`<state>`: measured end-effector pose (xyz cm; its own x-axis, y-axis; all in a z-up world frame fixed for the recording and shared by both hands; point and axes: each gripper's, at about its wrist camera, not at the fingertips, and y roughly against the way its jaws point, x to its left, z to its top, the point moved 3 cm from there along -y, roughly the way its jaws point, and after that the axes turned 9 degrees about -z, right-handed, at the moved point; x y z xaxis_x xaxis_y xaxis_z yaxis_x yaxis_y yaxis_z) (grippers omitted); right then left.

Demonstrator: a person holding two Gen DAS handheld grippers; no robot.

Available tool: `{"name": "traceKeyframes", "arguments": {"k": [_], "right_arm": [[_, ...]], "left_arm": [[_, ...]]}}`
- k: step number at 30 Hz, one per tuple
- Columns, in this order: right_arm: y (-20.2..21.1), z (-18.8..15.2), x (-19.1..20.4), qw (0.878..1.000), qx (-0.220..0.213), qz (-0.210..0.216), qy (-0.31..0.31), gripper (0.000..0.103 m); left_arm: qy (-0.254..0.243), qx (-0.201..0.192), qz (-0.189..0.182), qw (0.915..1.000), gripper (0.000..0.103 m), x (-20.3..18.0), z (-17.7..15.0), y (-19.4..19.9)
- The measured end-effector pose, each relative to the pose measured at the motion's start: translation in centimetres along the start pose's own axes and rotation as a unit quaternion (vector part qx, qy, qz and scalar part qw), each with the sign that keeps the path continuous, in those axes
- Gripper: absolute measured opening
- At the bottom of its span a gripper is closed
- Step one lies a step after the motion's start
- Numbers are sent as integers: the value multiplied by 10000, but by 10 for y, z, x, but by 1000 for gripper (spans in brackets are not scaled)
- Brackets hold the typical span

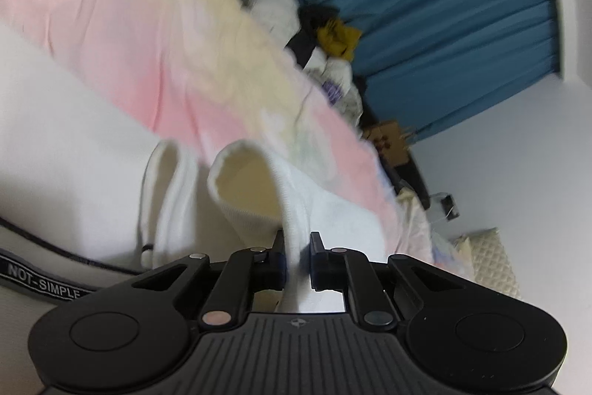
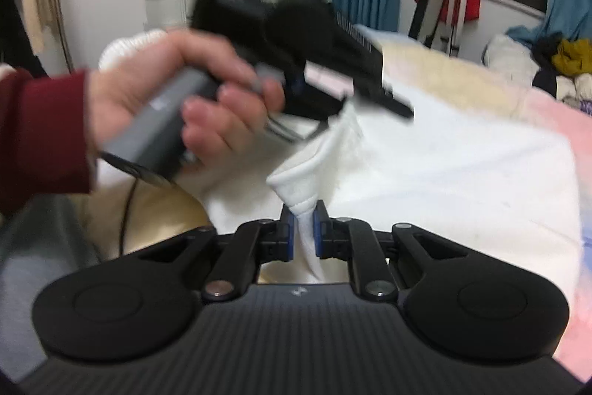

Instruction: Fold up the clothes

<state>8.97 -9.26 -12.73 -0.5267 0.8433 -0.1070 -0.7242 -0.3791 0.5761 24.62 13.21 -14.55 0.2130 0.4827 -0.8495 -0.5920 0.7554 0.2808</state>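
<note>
We have the white knit garment (image 2: 425,173) lying on the bed, spread over the pink-and-cream patterned bedspread (image 1: 122,36), and both tools are clamped on it. The left hand-held gripper (image 1: 298,256) has its jaws drawn together on a fold of white cloth just beside a ribbed cuff (image 1: 244,184); the right hand-held gripper (image 2: 304,228) pinches a bunched white edge between its blue pads. From the right wrist view we also see the hand (image 2: 177,99) in a dark red sleeve (image 2: 40,132) that carries the left tool, close above the cloth.

We judge the step to be carrying two gripped points over to make a fold. To do it well, we should keep both grips firm, lift only enough to free the fabric from the bedspread, and move the two tools together so the edge stays taut and straight. We should lay it down flat before releasing. The pictures are blurred, so exactly which edge each tool has we cannot tell.
</note>
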Motion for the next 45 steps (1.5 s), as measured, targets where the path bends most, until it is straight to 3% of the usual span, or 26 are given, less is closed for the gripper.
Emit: {"name": "traceKeyframes", "arguments": {"k": [3,7,11,15,20,27,29,31,32,37,41,45], "right_arm": [[-7,-1,4,10000,-11,-43,-79,13],[-32,-13,-5,9981,325,133,-503,13],[-46,-19,-18,9939,441,406,-929,13],[-46,-20,-21,9933,402,512,-953,13],[-46,-16,-23,9943,399,547,-819,13],[-30,-12,-21,9939,323,576,-881,15],[-23,-6,-21,9941,240,572,-890,17],[-16,0,-19,9955,120,507,-797,24],[-10,3,-16,9963,45,486,-713,26],[11,16,-7,9944,-432,824,-504,63],[27,21,-6,9934,-704,826,-366,66],[34,30,-24,9915,-943,627,-642,66]], "left_arm": [[-251,-199,81,9995,11,-7,-1,11],[-109,33,600,9981,13,18,-10,2],[-152,43,672,9976,17,25,-12,4],[-217,-120,648,9976,21,18,-23,20],[-164,-322,821,9960,28,-1,-36,72],[149,-821,1172,9896,56,-27,-35,166],[249,-1097,1458,9829,60,-26,-34,195],[403,-1429,1784,9727,77,-23,-31,221],[483,-1616,1807,9690,79,-21,-31,234],[864,-2354,1720,9526,89,-13,-38,285],[1368,-2742,1643,9376,92,1,-41,305],[1736,-3018,1583,9240,92,12,-46,320]]}}
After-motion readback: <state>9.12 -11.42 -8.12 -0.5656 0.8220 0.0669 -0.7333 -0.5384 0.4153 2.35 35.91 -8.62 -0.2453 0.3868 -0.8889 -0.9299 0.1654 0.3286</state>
